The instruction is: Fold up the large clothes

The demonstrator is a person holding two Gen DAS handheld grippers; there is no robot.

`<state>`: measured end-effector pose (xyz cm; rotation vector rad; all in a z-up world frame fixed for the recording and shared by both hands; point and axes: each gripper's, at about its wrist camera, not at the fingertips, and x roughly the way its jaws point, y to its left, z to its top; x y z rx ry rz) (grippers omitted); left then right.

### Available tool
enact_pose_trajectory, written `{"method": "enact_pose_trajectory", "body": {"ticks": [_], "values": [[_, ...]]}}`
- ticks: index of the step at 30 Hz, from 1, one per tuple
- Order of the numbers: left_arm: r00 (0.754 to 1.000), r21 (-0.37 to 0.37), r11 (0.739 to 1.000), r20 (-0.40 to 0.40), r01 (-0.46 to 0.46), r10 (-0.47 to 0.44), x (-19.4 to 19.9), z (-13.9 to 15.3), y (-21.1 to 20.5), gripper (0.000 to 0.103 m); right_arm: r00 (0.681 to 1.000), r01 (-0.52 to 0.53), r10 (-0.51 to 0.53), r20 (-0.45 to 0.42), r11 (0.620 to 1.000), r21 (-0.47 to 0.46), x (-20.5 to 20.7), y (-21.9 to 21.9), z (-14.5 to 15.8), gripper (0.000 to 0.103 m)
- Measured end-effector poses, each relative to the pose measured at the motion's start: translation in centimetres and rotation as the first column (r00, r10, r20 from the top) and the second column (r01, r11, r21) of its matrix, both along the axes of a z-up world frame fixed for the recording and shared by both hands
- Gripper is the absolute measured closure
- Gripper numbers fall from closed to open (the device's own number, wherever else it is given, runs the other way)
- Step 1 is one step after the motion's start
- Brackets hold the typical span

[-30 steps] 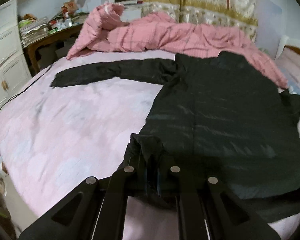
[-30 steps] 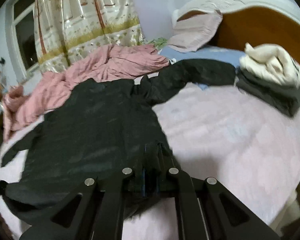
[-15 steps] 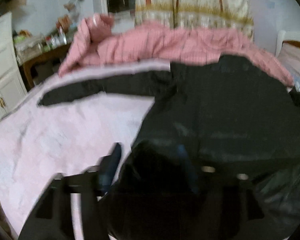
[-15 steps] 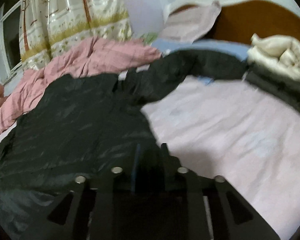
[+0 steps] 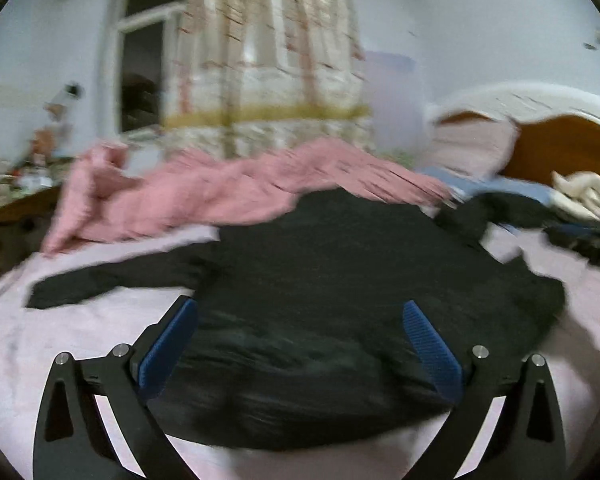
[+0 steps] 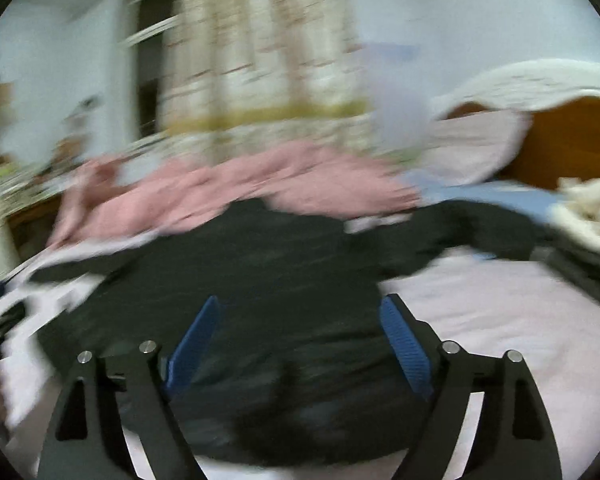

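A large black jacket (image 5: pixel 340 280) lies spread on the pale pink bed (image 5: pixel 80 340), one sleeve (image 5: pixel 100 284) stretched out to the left and the other (image 6: pixel 480 232) to the right. Its near hem is doubled over toward the middle. My left gripper (image 5: pixel 300 308) is open and empty above the jacket's near left part. My right gripper (image 6: pixel 300 304) is open and empty above the jacket's near right part. Both views are blurred by motion.
A crumpled pink blanket (image 5: pixel 220 196) lies along the far side of the bed. Folded cream and dark clothes (image 5: pixel 580 208) are stacked at the right by the wooden headboard (image 5: pixel 560 148). A cluttered desk (image 5: pixel 16 196) stands at the left, with a curtain (image 5: pixel 268 60) behind.
Both grippers held the jacket's near hem corners a second ago. They carried the hem forward, opened and let go. Both views have swung up toward the far wall.
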<state>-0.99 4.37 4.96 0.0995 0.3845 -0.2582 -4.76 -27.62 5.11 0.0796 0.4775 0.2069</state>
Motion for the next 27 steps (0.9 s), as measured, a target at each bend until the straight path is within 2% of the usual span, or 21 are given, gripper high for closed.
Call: {"method": "enact_pose_trajectory", "body": {"ticks": [1, 2, 3, 5, 7, 8, 11, 15, 17, 19, 22, 23, 25, 27], "values": [[1.0, 0.028, 1.0, -0.016, 0.012, -0.012, 0.4, -0.4, -0.7, 0.001, 0.99, -0.113, 0.115, -0.081, 0.993, 0.026, 0.6, 1.1, -0.8, 0.017], [1.0, 0.066, 0.998, -0.01, -0.004, 0.005, 0.6, -1.0, -1.4, 0.001, 0.954, -0.232, 0.242, -0.175, 0.97, 0.074, 1.4, 2.4, -2.0, 0.017], [0.999, 0.117, 0.993, -0.003, -0.033, 0.034, 1.1, -1.7, -2.0, 0.001, 0.926, -0.282, 0.297, -0.233, 0.955, 0.095, 1.9, 3.4, -3.0, 0.017], [0.997, 0.153, 0.987, -0.046, -0.058, 0.066, 2.4, -3.0, -2.4, 0.001, 0.925, -0.264, 0.256, -0.281, 0.965, 0.01, 2.5, 5.3, -4.5, 0.017], [0.991, 0.109, 0.991, -0.102, -0.08, 0.091, 3.5, -3.8, -1.7, 0.001, 0.929, -0.246, 0.191, -0.316, 0.958, -0.144, 3.3, 7.4, -5.8, 0.017], [0.989, 0.084, 0.993, -0.112, -0.085, 0.094, 3.7, -4.0, -1.3, 0.001, 0.938, -0.213, 0.146, -0.314, 0.959, -0.188, 4.0, 7.8, -6.3, 0.017], [0.99, 0.032, 0.997, -0.12, -0.074, 0.077, 3.9, -3.8, -0.5, 0.001, 0.946, -0.089, 0.03, -0.322, 0.981, -0.17, 6.0, 7.0, -7.3, 0.018], [0.99, -0.085, 0.995, -0.131, -0.054, 0.043, 3.3, -3.8, 1.2, 0.001, 0.953, 0.054, -0.105, -0.284, 0.982, -0.182, 8.1, 5.4, -7.5, 0.018], [0.992, -0.094, 0.995, -0.126, -0.024, 0.012, 3.0, -3.7, 1.1, 0.001, 0.953, 0.112, -0.16, -0.258, 0.975, -0.191, 9.0, 4.6, -7.4, 0.018], [0.988, -0.096, 0.994, -0.141, 0.047, -0.061, 2.9, -3.8, 0.3, 0.001, 0.944, 0.127, -0.175, -0.278, 0.975, -0.181, 9.6, 4.0, -7.7, 0.018], [0.963, -0.068, 0.983, -0.202, 0.169, -0.18, 2.9, -4.6, -1.6, 0.001, 0.937, 0.15, -0.182, -0.299, 0.98, -0.127, 10.0, 2.8, -7.6, 0.019], [0.958, -0.037, 0.984, -0.223, 0.176, -0.18, 3.0, -5.1, -2.5, 0.002, 0.94, 0.154, -0.181, -0.288, 0.981, -0.115, 9.5, 2.6, -7.2, 0.02], [0.968, 0.018, 0.996, -0.239, 0.086, -0.079, 3.7, -5.9, -3.1, 0.004, 0.951, 0.135, -0.159, -0.266, 0.985, -0.104, 8.4, 2.5, -6.2, 0.02], [0.959, 0.024, 1.0, -0.283, 0.006, 0.001, 5.2, -6.8, -3.1, 0.011, 0.957, 0.091, -0.108, -0.27, 0.993, -0.075, 7.1, 2.4, -5.6, 0.02]]}}
